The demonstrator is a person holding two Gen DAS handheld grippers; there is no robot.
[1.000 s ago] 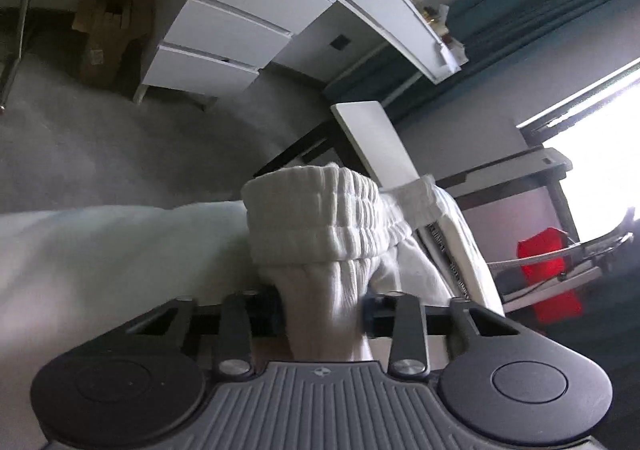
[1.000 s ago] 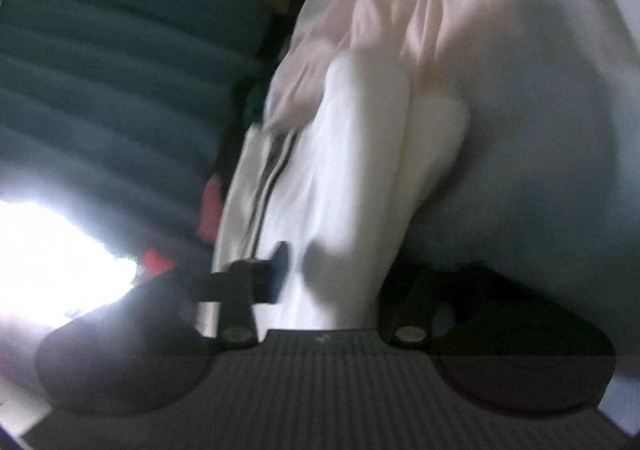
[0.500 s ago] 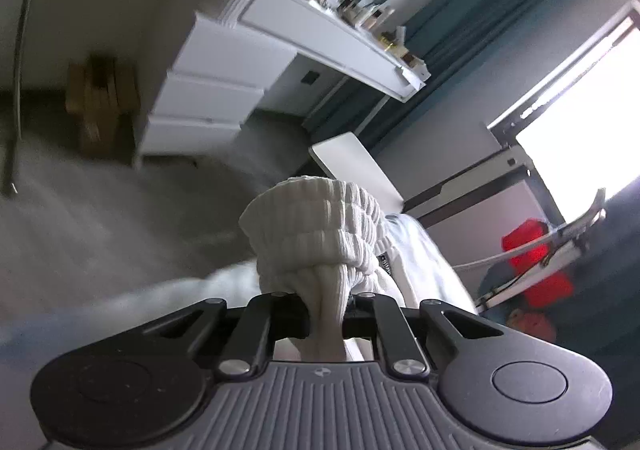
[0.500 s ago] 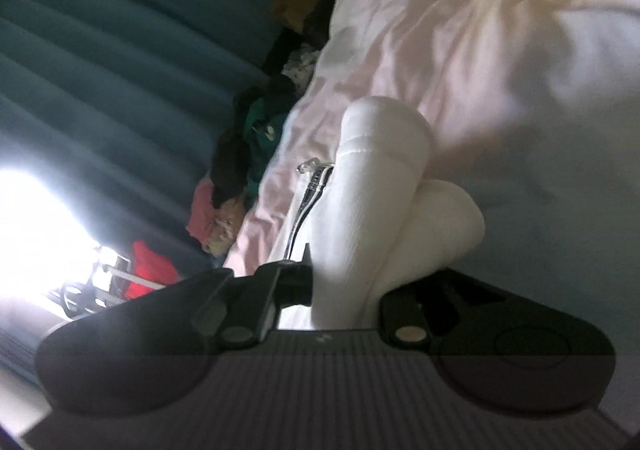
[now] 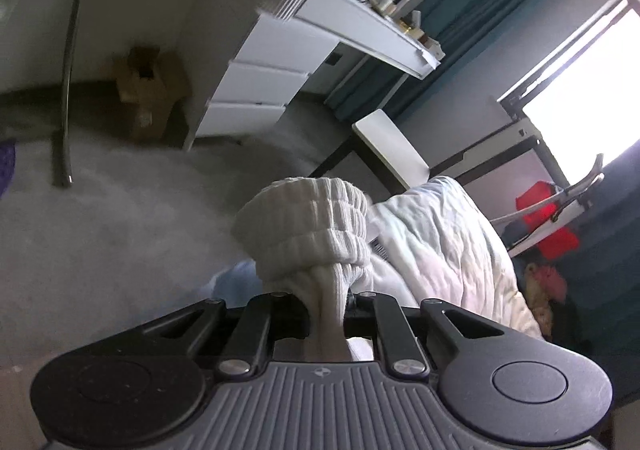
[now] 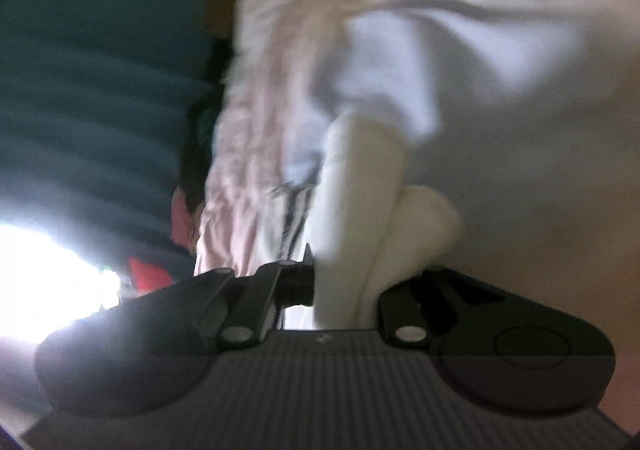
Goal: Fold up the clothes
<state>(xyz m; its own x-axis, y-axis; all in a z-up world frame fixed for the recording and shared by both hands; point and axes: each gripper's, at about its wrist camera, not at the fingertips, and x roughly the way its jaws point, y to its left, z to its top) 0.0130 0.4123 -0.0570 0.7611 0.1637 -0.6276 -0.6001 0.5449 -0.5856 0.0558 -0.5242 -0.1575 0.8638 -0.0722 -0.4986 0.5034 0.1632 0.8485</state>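
No label or writing is legible anywhere; the only mark is a small round emblem on the grey ribbed body of each tool.

The left gripper (image 5: 326, 304) is clenched on a white ribbed garment (image 5: 308, 226), its elastic cuff bunched into a ball just past the fingers, held up above the grey carpet (image 5: 100, 250) beside the quilted bedding (image 5: 440, 246). Half a second ago that cuff sat lower in the view with the white drawer unit (image 5: 260, 89) off to the left; now the drawers, a cardboard box (image 5: 150, 89) and a leaning chrome pole (image 5: 68, 61) are nearer the centre.

The right gripper (image 6: 346, 284) grips the other white end of the garment (image 6: 360, 209), 2 rounded lobes rising from between its fingers over the bed. This view is now smeared, where before it was sharp. Only it shows the pink sheet (image 6: 256, 129) and teal curtain (image 6: 100, 69) up close; only the left one shows the red object (image 5: 548, 221) by the bright window (image 5: 580, 89).
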